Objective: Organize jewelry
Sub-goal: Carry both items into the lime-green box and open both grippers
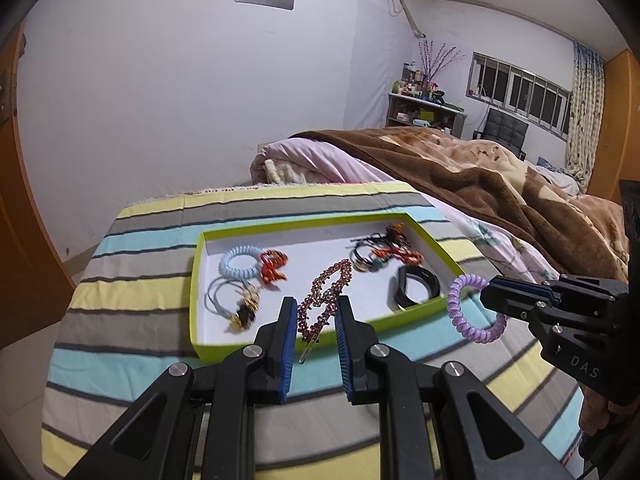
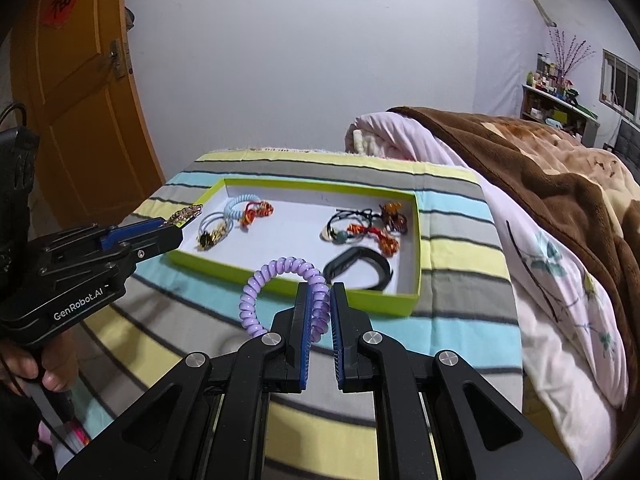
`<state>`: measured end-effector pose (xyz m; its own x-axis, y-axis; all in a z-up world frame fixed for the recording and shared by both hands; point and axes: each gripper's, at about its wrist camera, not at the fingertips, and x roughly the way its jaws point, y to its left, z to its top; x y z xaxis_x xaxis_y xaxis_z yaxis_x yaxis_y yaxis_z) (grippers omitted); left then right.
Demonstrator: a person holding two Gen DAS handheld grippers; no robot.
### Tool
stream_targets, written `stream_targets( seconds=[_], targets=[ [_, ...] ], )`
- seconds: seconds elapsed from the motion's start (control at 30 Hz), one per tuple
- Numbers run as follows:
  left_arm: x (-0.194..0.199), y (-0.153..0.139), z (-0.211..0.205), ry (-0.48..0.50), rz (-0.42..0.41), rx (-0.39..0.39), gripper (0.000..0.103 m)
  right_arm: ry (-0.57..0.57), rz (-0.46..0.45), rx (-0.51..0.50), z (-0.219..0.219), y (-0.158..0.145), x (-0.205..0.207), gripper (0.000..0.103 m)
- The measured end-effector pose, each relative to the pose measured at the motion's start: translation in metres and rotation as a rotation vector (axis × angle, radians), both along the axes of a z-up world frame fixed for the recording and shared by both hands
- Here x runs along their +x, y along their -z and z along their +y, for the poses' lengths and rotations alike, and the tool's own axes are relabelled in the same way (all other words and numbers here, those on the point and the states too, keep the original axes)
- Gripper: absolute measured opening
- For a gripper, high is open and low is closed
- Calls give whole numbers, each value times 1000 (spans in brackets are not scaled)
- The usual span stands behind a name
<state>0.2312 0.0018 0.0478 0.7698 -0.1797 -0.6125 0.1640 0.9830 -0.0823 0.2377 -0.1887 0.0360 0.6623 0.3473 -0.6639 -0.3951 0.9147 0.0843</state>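
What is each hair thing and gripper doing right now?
Left gripper: shut on the sparkly hair clip, held over the tray's near edge.
Right gripper: shut on the purple coil tie, held in the air, outside the tray.
Green tray: open, no lid, lying on the striped cover.
Blue coil tie: lying in the tray.
Black band: lying in the tray.

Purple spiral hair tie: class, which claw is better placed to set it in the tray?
Right claw: it already grips the purple spiral hair tie beside the green tray.
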Motion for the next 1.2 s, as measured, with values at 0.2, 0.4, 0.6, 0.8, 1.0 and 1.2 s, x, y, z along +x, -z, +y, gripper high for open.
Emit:
stream_targets(
  seconds=[0.2, 0.4, 0.6, 0.8, 1.0, 1.2],
  targets=[
    [25, 9, 7, -18, 13, 4, 19, -3, 12, -6, 10, 5, 29, 9],
    [48, 25, 12, -19, 52, -1, 19, -5, 33, -22, 22, 13, 58, 9],
    [65, 40, 10, -6, 99, 9, 19, -20, 74, -42, 36, 30, 85, 9],
    [74, 52, 9, 13, 135, 22, 19, -33, 111, -64, 47, 45, 100, 9],
    [81, 62, 7, 24, 168, 35, 20, -36, 145, -80, 50, 57, 110, 9],
    [84, 66, 8, 28, 178, 22, 20, -33, 176, -79, 47, 64, 114, 10]
  ],
)
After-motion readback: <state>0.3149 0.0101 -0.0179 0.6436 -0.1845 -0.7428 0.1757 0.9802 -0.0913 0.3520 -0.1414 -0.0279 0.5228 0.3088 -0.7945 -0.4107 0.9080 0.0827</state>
